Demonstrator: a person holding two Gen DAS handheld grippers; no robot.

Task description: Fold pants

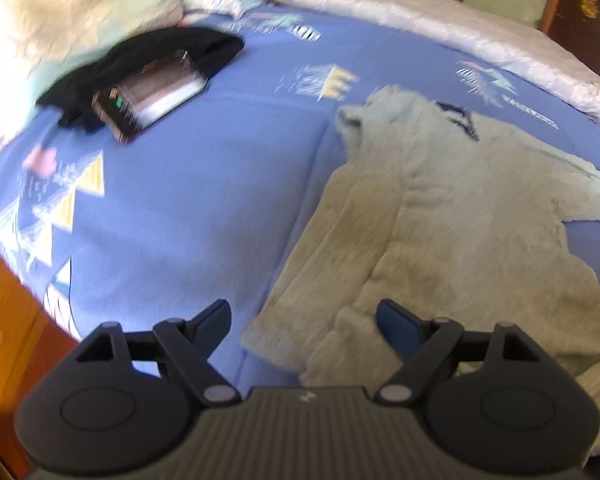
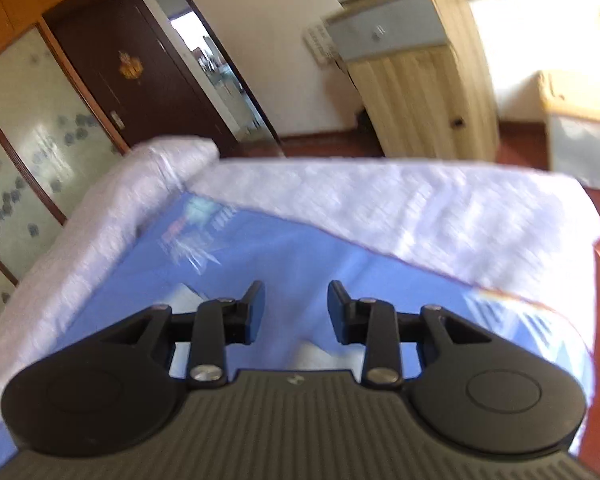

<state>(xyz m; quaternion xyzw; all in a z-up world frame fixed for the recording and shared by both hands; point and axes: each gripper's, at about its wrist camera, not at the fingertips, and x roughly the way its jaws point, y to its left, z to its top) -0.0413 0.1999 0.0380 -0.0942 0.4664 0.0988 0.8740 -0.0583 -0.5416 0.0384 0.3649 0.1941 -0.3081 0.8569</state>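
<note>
Grey fleece pants (image 1: 432, 216) lie crumpled on the blue patterned bed cover (image 1: 188, 208), spread from the middle to the right of the left wrist view. My left gripper (image 1: 304, 312) is open and empty, held just above the near edge of the pants. My right gripper (image 2: 296, 296) is open and empty above the blue cover (image 2: 284, 256) near the foot of the bed. The pants do not show in the right wrist view.
A black garment (image 1: 172, 52) with a dark phone-like device (image 1: 148, 96) on it lies at the far left by a pillow (image 1: 68, 12). A wooden bed frame (image 1: 4, 320) is at the left. A white quilt (image 2: 400, 208), a wardrobe (image 2: 36, 128), a dark door (image 2: 132, 76) and a cabinet (image 2: 412, 76) stand beyond.
</note>
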